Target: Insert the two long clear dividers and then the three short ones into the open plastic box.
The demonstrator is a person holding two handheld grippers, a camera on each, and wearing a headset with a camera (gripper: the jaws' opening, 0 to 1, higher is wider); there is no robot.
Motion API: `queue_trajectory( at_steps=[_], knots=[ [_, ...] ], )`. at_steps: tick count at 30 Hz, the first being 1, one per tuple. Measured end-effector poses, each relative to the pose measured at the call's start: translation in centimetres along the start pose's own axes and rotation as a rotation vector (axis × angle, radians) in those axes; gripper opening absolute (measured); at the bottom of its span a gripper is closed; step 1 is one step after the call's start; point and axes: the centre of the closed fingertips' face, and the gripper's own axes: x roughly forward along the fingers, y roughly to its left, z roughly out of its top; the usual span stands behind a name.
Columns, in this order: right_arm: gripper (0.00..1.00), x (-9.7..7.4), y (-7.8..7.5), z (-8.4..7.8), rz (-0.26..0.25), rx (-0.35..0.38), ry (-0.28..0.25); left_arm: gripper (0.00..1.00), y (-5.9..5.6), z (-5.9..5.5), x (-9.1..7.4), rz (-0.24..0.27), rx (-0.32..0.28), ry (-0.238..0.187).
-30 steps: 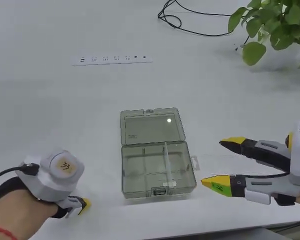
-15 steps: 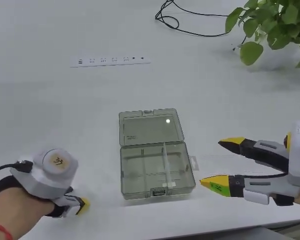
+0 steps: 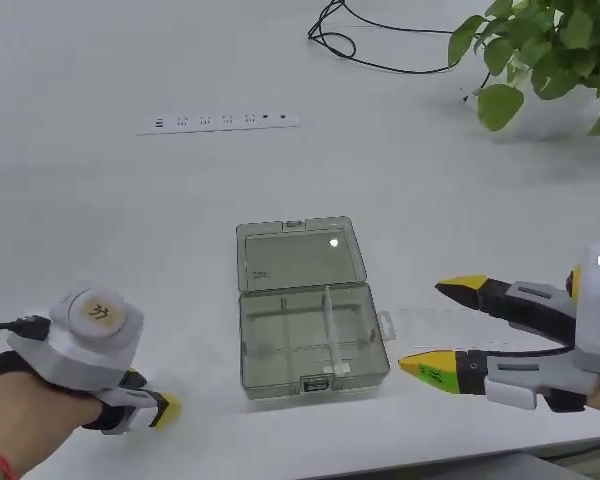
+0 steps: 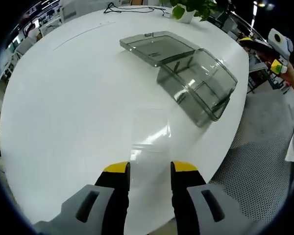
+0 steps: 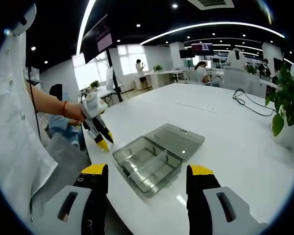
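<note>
White desk (image 3: 130, 220) fills the head view, with an open-plan office behind it in the right gripper view: ceiling strip lights, a wall screen and seated people.

A white power strip (image 3: 218, 122) lies at 11 o'clock from the plastic box (image 3: 313, 345); its printed marks are too small to read. A faint stamp on the flat-open lid (image 3: 300, 255) and a mark on the round cap of the left gripper (image 3: 165, 408) are also unreadable. A black cable (image 3: 380, 50) loops at 12 o'clock and a green plant (image 3: 550, 50) stands at 1 o'clock.

The smoky clear box sits at the desk's middle, near the front edge, lid hinged back toward 12 o'clock. One clear divider (image 3: 332, 325) stands upright in the tray, running front to back, right of centre. A small clear piece (image 3: 387, 325) lies just beside the box's right wall.

At 8 o'clock from the box, a hand (image 3: 20, 410) grips the left gripper low over the desk, yellow tips pointing toward 3 o'clock. In the left gripper view its jaws stand slightly apart around nothing, and a clear sheet (image 4: 149, 129) lies flat on the desk just ahead of them.

At 3 o'clock, the right gripper (image 3: 440, 327) lies level, pointing toward 9 o'clock at the box, jaws spread wide and gripping nothing.
</note>
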Motion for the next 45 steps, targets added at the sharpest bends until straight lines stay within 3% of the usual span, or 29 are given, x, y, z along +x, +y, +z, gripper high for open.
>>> queue_trajectory(
  at_steps=[11,27,35,42,45],
  knots=[
    [0.66,0.3,0.3,0.4,0.005,-0.012,0.010,0.31,-0.2,0.1,-0.2,-0.040,-0.112,-0.063],
    [0.65,0.4,0.2,0.6,0.008,-0.028,0.028,0.31,-0.9,-0.1,-0.4,-0.087,-0.185,-0.117],
    [0.65,0.9,0.7,1.2,0.019,-0.038,0.036,0.31,-0.9,0.2,-1.1,-0.105,-0.237,-0.166],
    [0.64,1.5,1.4,2.1,0.034,-0.043,0.031,0.31,-1.7,1.4,-2.7,-0.134,-0.294,-0.254],
    [0.64,1.8,1.7,2.6,0.036,-0.048,0.028,0.31,-2.0,2.4,-3.6,-0.151,-0.314,-0.306]
  ],
)
